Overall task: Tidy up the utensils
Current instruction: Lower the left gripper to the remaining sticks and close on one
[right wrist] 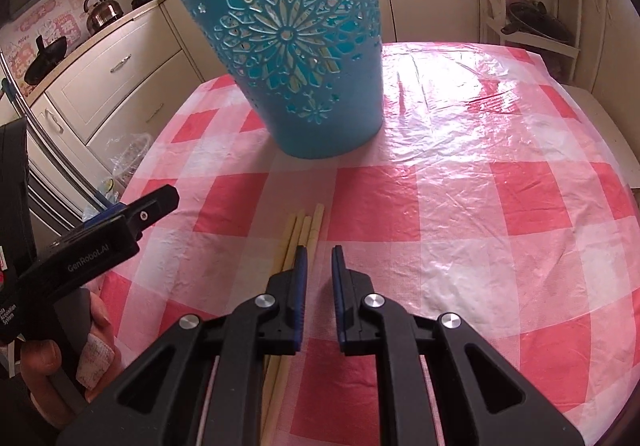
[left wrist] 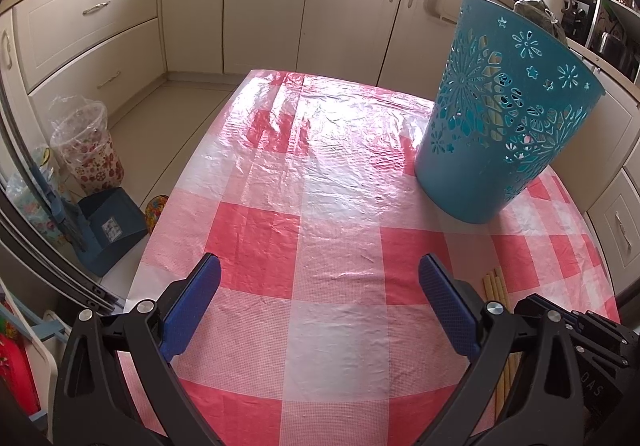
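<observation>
Several pale wooden chopsticks (right wrist: pixel 302 230) lie side by side on the red-and-white checked tablecloth (right wrist: pixel 460 206), running under my right gripper's left finger; they also show in the left wrist view (left wrist: pixel 496 284). A blue cut-out plastic basket (right wrist: pixel 288 42) stands upright beyond them, also in the left wrist view (left wrist: pixel 508 114), with pale sticks visible through its holes. My right gripper (right wrist: pixel 320 258) hovers just above the chopsticks, jaws narrowly apart and empty. My left gripper (left wrist: pixel 320 270) is wide open and empty, left of the chopsticks; its side shows in the right wrist view (right wrist: pixel 132 214).
The table (left wrist: pixel 280 166) sits in a kitchen with cream cabinets (left wrist: pixel 264 2) behind. A floral bin (left wrist: pixel 88 150) and a blue dustpan (left wrist: pixel 108 230) stand on the floor to the left. A wire shelf rack (right wrist: pixel 532 6) stands at the far right.
</observation>
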A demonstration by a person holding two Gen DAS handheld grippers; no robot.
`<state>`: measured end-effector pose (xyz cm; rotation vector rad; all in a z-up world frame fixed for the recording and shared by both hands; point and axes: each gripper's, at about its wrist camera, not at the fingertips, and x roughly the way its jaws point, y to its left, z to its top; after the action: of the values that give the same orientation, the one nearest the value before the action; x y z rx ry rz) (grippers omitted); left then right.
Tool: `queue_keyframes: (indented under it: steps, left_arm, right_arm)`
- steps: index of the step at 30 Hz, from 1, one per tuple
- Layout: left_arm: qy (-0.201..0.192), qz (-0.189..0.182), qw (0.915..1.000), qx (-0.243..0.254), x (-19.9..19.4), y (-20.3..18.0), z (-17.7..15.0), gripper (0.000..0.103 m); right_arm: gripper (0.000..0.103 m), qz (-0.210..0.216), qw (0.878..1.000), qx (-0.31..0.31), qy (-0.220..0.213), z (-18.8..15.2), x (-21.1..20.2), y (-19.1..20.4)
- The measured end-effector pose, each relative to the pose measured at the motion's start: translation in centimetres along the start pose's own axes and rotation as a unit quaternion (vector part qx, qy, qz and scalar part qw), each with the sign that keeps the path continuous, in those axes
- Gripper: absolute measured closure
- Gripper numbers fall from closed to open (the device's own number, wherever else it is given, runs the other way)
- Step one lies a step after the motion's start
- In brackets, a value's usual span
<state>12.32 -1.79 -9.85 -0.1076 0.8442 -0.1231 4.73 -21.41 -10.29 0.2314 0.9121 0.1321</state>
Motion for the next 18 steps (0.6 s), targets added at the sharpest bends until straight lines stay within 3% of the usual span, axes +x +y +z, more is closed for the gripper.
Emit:
queue_keyframes:
  steps: [13,18]
  left_arm:
    - [0.001,-0.001,1.0,-0.001,0.0,0.0,0.1,0.008]
    - [-0.001,-0.015,0.9998,0.015,-0.2,-0.5,0.0,0.008]
  right_arm:
    - [0.091,-0.047,0.996,-0.068,0.015,0.0,0.9,2.0]
    - [0.095,-0.052,0.996,-0.074,0.027,-0.6,-0.4,0.6]
